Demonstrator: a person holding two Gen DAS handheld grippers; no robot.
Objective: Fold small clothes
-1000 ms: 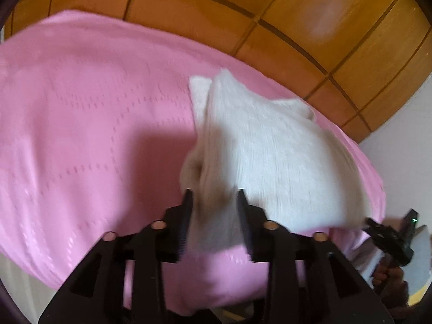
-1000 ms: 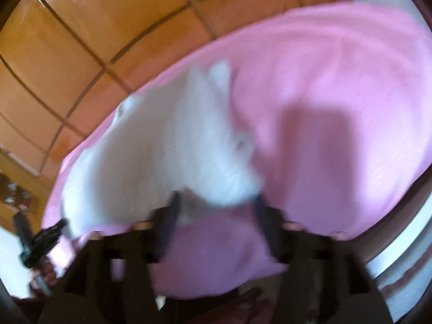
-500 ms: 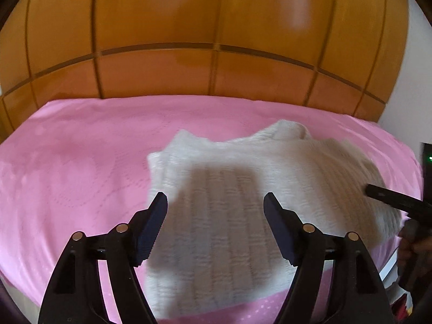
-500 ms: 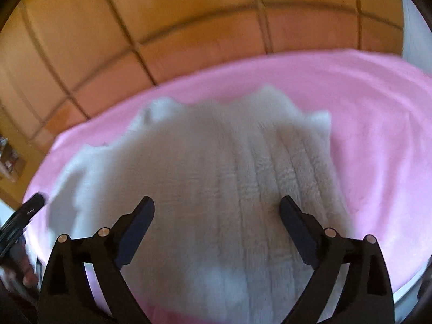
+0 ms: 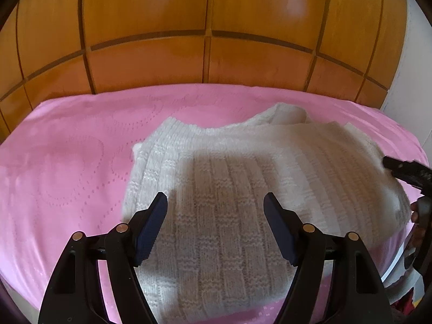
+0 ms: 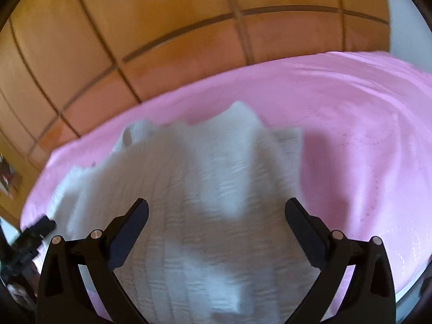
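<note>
The white knitted garment [image 5: 243,189] lies spread on the pink bedcover [image 5: 67,162]; the left gripper [image 5: 216,229] hangs apart and empty, the right gripper [image 6: 216,232] is opening, nothing gripped; next, likely re-grip an edge to fold

White knitted garment [image 5: 243,189] — soft wool-like cloth, matt, with a raised basket-weave and ribbed texture. Pink bedspread [image 5: 67,175] — smooth woven cloth with a faint sheen and a pattern of dotted circles worked into it. Wooden panelling [image 5: 151,62] behind the bed — orange-brown, polished and glossy, divided by dark grooves. Left gripper [image 5: 216,232] and right gripper [image 6: 216,232] — matt black plastic arms with small metal rivets; dark ridged pads [image 5: 151,229] line the jaws.
</note>
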